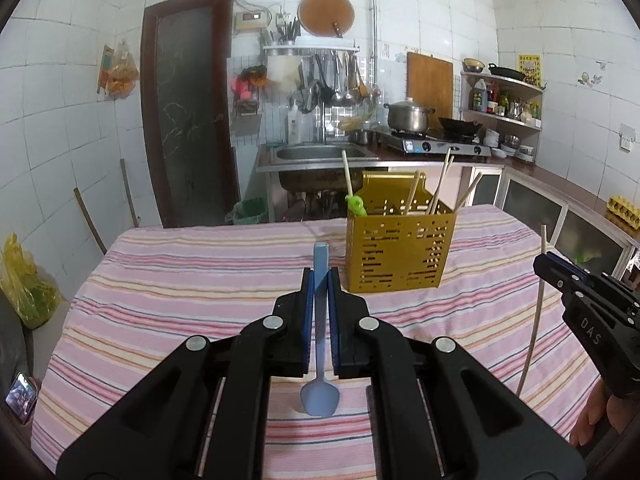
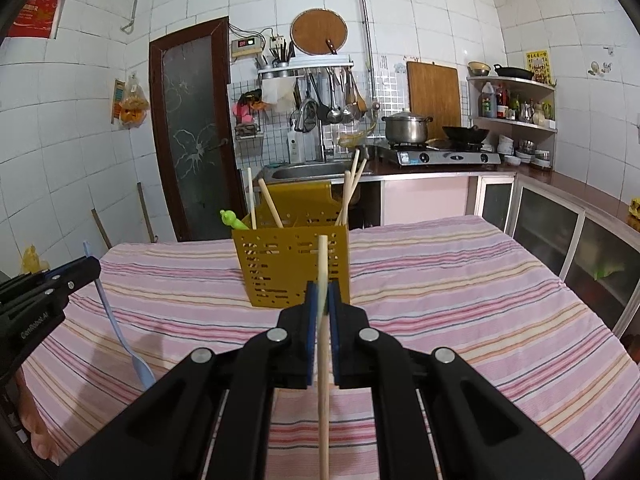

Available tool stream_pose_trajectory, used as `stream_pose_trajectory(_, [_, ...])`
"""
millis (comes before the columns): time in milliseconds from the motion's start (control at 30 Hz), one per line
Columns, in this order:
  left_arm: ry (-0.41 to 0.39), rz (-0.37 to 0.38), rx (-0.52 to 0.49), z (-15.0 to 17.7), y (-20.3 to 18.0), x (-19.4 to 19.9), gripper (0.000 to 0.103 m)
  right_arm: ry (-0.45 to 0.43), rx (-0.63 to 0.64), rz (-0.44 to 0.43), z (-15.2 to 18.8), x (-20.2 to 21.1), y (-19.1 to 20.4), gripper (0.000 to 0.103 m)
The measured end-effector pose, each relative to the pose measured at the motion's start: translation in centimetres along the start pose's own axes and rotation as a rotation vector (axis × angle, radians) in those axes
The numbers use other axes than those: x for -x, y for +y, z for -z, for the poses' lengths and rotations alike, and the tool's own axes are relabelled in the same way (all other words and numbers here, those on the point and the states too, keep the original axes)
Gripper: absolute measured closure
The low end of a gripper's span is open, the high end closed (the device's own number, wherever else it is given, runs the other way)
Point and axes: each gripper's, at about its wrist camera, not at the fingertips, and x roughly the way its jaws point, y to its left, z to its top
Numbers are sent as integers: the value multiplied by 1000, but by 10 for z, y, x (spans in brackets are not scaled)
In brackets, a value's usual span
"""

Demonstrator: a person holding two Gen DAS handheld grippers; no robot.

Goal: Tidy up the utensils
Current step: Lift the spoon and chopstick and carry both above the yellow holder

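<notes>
My left gripper (image 1: 319,280) is shut on a blue spoon (image 1: 320,394), held upright with its bowl down above the striped tablecloth. My right gripper (image 2: 322,294) is shut on a wooden chopstick (image 2: 323,380), also upright. A gold perforated utensil holder (image 1: 396,254) stands on the table beyond both grippers, also in the right wrist view (image 2: 294,266). It holds several chopsticks (image 1: 440,184) and a green-handled utensil (image 1: 356,205). The right gripper (image 1: 560,276) shows at the right edge of the left wrist view, the left gripper (image 2: 86,270) at the left edge of the right wrist view.
The table carries a pink striped cloth (image 1: 180,280). Behind it are a sink (image 1: 320,154), a gas stove with a pot (image 1: 408,118) and wok, and corner shelves (image 1: 504,108). A dark door (image 1: 188,120) is at back left. A yellow bag (image 1: 22,280) lies left of the table.
</notes>
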Motion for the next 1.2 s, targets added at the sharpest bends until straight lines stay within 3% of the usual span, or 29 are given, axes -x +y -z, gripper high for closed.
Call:
stream_pose_trajectory(767, [-97, 65, 42, -54, -14, -19, 97, -100, 21, 4, -56, -9, -2, 97])
stream_pose_trajectory(1200, [-208, 86, 51, -127, -21, -41, 97, -213, 46, 0, -128, -25, 8, 97])
